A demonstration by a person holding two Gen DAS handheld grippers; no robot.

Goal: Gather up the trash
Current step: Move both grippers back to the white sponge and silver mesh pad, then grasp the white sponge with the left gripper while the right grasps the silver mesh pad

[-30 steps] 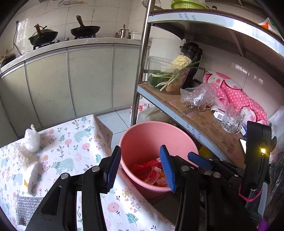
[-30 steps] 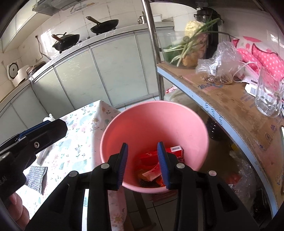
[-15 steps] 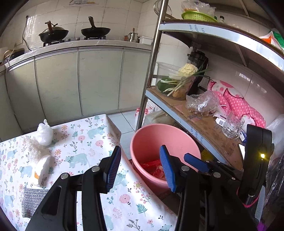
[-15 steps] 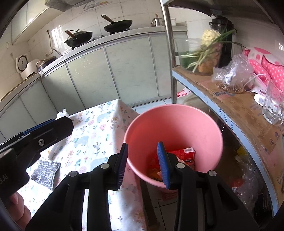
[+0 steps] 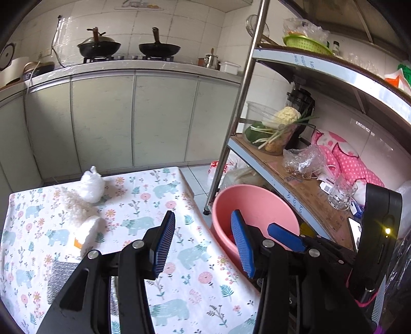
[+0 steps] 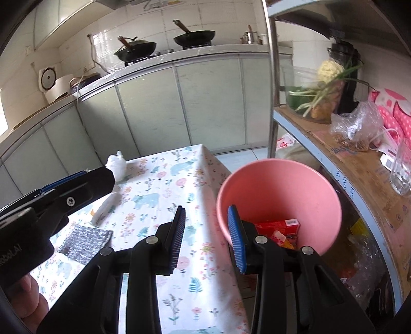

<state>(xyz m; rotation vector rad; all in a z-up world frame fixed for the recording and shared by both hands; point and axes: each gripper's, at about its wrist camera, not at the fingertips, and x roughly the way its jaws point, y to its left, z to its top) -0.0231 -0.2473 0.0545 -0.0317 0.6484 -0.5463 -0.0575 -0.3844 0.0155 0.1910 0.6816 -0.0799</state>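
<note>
Two wrist views above the table (image 5: pixel 195 282), both facing the pink bin (image 6: pixel 280 185)

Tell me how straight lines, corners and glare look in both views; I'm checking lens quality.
Left wrist view: shelf post and counter edge bow, corners black, glare on the wall tiles. Right wrist view: same bowing and dark corners, bright window light at far left, pink bucket sharp.

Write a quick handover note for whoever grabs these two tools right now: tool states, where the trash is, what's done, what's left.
Left tool: open, holding nothing, above the table edge.
Right tool: open, holding nothing, beside the pink bucket.
Done: red wrappers lie in the bucket.
Left on the floral tablecloth: white plastic bag, fluffy white wad, white wrapper with orange corner, grey cloth-like piece, which may or may not be trash.
</note>
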